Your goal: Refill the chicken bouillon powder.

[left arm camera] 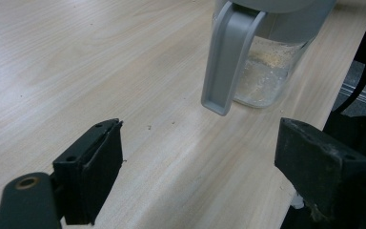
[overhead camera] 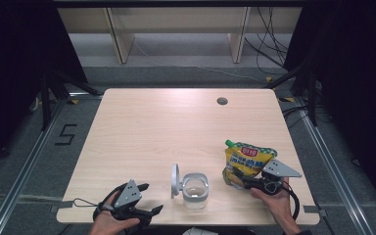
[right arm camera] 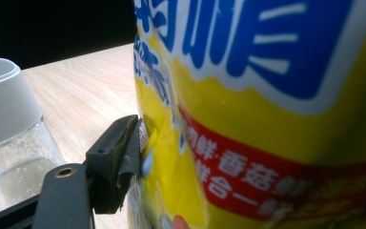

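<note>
A yellow snack bag with blue and red print lies at the table's front right. My right gripper is shut on the bag's near end; in the right gripper view the bag presses against the left jaw. A clear glass jar with a grey rim and a raised white lid stands at the front centre, crumbs inside it. My left gripper rests open near the front left edge, jaws pointing toward the jar, with nothing between its jaws.
The wooden table has a round cable hole at the back right. Metal floor rails run along both sides, and cables lie on the floor behind the table.
</note>
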`<state>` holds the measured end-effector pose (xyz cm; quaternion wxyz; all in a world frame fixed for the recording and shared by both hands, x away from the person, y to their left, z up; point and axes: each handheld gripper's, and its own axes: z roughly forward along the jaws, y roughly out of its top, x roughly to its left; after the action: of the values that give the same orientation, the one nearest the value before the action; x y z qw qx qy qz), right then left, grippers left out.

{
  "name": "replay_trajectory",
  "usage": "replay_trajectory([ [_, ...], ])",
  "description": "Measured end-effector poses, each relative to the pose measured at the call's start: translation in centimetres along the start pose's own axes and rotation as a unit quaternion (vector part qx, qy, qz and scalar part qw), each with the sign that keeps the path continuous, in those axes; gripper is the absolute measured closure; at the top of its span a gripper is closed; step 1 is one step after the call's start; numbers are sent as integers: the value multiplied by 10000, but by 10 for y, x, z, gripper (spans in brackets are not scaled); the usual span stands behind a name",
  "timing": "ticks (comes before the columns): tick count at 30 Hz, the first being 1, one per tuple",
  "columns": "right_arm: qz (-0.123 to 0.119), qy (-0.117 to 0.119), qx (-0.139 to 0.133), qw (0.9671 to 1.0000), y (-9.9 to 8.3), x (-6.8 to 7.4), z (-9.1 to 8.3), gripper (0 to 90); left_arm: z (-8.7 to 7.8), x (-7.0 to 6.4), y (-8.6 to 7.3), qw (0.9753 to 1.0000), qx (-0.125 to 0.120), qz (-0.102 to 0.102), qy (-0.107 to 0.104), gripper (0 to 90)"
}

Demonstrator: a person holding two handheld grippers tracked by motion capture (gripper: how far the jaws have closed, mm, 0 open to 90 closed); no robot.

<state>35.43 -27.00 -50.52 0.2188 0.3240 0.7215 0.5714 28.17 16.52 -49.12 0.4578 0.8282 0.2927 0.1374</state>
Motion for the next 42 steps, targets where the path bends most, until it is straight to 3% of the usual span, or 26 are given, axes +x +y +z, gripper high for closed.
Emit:
replay_trajectory([
  [1, -2, -25, 25, 10000, 0, 0, -1, 311, 0, 0, 0, 10000, 0, 0, 0, 160],
  [2, -119, -96, -127, 9998, 0, -1, 0, 315, -1, 0, 0, 10000, 25, 31, 30, 160],
  [4, -89, -78, -127, 9998, 0, -2, 0, 320, 0, 1, 0, 10000, 11, 31, 5, 160],
  [5, 199, 12, -18, 9998, 0, 1, -1, 329, 0, 0, 0, 10000, 12, 11, 8, 160],
  [6, 184, -43, -52, 9998, 0, 1, -1, 338, 0, 0, 0, 10000, 13, 13, 10, 159],
  [7, 10, -90, -109, 9999, 0, -1, -1, 346, -1, 0, 0, 10000, 23, 39, 27, 160],
  [8, 298, 114, 14, 9995, 1, 2, -1, 360, -1, 0, 1, 10000, 19, 43, 18, 160],
  [9, 133, 28, 32, 9999, 2, 1, -3, 367, -1, -1, 0, 10000, 13, -23, 26, 160],
  [10, 120, 13, 28, 9999, 2, 1, -2, 372, -1, -1, 0, 10000, 7, -28, 42, 160],
  [12, 282, 18, -6, 9996, 2, 4, -2, 387, -1, -1, 0, 10000, 0, -25, 39, 160],
  [13, 180, -55, -9, 9998, 3, 4, -3, 401, -1, -1, 0, 10000, 6, -20, 43, 159],
  [17, 193, -92, 0, 9998, 4, 8, -4, 417, -1, 0, 0, 10000, 12, 39, 32, 160],
  [19, -18, -112, -36, 9999, 6, 9, -3, 448, -1, 1, 1, 9999, 10, 113, 29, 160],
  [21, 16, -100, 84, 9999, 8, 13, -5, 459, -1, 2, 1, 9999, -2, 158, 5, 160],
  [22, 125, -102, 143, 9998, 8, 16, -7, 461, -1, 0, 1, 10000, -33, 36, -10, 160],
  [24, 105, -138, 69, 9998, 9, 17, -5, 464, -1, 0, 1, 10000, -40, 0, 12, 160],
  [26, -9, -141, 204, 9997, 11, 19, -8, 468, -2, 1, 1, 10000, -16, 74, 20, 160],
  [27, -320, -168, 124, 9993, 14, 17, -8, 474, -2, 1, 1, 10000, -13, 52, 20, 160],
  [28, -424, -185, 80, 9989, 15, 17, -8, 478, -2, 1, 1, 10000, -17, 60, 8, 160],
  [30, -403, -197, 120, 9989, 17, 18, -10, 485, -2, 1, 1, 10000, -21, 44, -8, 160],
  [31, -548, -214, 175, 9981, 20, 20, -13, 496, -2, 0, 1, 10000, -8, -4, -28, 160],
  [32, -548, -214, 175, 9981, 20, 20, -13, 496, -2, 0, 1, 10000, -8, -4, -28, 160],
  [37, -847, -336, 128, 9958, 23, 23, -17, 505, -2, 2, 1, 9999, -25, 144, -17, 160],
  [40, -972, -341, 126, 9946, 27, 25, -21, 507, -2, 0, 1, 10000, -26, -11, -13, 160],
  [42, -950, -417, 122, 9945, 28, 27, -23, 507, -2, 0, 1, 10000, -26, 23, -13, 160],
])
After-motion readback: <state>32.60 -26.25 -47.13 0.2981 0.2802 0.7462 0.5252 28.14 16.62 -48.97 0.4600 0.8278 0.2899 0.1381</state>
